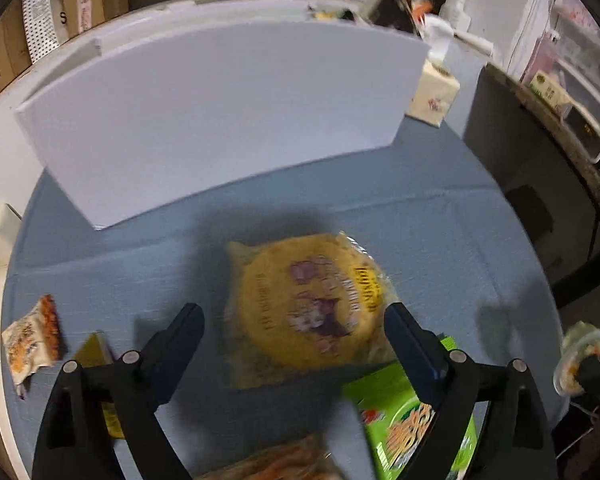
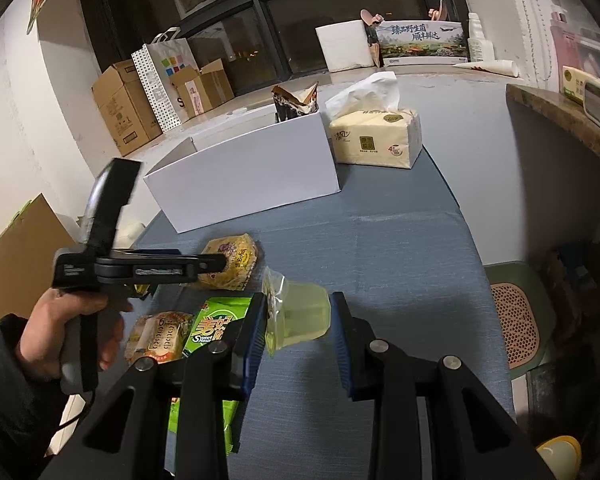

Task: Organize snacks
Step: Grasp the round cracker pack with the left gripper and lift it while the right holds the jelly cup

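Blue tablecloth (image 1: 420, 216) over a table in a cluttered room, dark window behind, cardboard boxes along the wall.

Left wrist view: left gripper (image 1: 294, 322) jaws spread wide, nothing clamped. Round yellow snack pack (image 1: 308, 308) lies on the cloth between and just past the fingertips; whether the pads touch it I can't tell, the frame is blurred. White open box (image 1: 220, 120) stands beyond it, well apart. Green snack box (image 1: 412, 420) under the right-side finger. Small orange-patterned packet (image 1: 32, 340) off to the left, another yellow packet (image 1: 96, 350) near it. Tissue pack (image 1: 434, 92) beside the white box's far corner.

Right wrist view: right gripper (image 2: 298, 328) clamped on a clear jelly cup (image 2: 300, 316) with pale yellow-green filling, both pads pressing its sides, cup lifted off the cloth. Left gripper (image 2: 212, 264) seen side-on, over the yellow snack pack (image 2: 232, 260), held by a hand (image 2: 68, 328). Green snack box (image 2: 216, 328) and a bread-type packet (image 2: 156, 336) lie near the hand. White box (image 2: 244, 176) farther back, a dark opened bag (image 2: 296, 102) sticking up behind it, tissue pack (image 2: 376, 140) to its right.
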### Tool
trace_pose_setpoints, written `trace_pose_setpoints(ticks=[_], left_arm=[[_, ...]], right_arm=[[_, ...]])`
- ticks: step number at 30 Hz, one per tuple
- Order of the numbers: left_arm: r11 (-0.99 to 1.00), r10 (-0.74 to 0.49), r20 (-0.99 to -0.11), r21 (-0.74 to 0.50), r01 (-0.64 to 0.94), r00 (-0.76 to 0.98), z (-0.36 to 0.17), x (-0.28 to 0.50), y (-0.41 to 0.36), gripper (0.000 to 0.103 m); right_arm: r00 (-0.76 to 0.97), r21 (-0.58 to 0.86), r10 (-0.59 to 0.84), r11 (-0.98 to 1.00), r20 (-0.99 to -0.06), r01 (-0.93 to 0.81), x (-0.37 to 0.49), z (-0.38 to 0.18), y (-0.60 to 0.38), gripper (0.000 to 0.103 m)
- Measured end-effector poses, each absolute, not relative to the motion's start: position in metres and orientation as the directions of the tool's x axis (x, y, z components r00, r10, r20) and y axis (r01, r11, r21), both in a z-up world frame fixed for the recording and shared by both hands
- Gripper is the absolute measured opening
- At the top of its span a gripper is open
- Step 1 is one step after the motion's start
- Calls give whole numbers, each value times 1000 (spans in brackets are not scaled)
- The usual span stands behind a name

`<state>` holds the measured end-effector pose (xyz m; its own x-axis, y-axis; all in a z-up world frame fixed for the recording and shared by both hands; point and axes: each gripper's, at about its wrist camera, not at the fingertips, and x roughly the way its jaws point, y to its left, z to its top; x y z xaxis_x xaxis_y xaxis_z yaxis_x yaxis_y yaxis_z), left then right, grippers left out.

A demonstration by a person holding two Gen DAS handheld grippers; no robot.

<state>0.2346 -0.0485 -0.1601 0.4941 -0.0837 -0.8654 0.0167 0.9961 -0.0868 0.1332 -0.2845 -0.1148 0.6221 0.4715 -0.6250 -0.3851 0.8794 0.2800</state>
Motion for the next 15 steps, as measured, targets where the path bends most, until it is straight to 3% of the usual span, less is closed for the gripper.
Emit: trace_pose_setpoints(ticks=[6, 9, 10, 15], left_arm=[[999, -48, -868, -31, 43, 494, -167, 244, -66, 92], [996, -84, -856, -57, 68, 511, -162, 242, -67, 38], [996, -89, -851, -63, 68, 517, -159, 242, -64, 25], [993, -118, -809, -81, 89, 576, -135, 226, -50, 20]], right_arm=[[623, 287, 469, 881, -625, -375, 134, -116, -288, 34], [620, 288, 472, 880, -627, -379, 134, -117, -287, 34], [619, 286, 473, 879, -627, -382, 133, -117, -285, 34], [617, 282, 475, 877, -628, -388, 133, -116, -282, 34]])
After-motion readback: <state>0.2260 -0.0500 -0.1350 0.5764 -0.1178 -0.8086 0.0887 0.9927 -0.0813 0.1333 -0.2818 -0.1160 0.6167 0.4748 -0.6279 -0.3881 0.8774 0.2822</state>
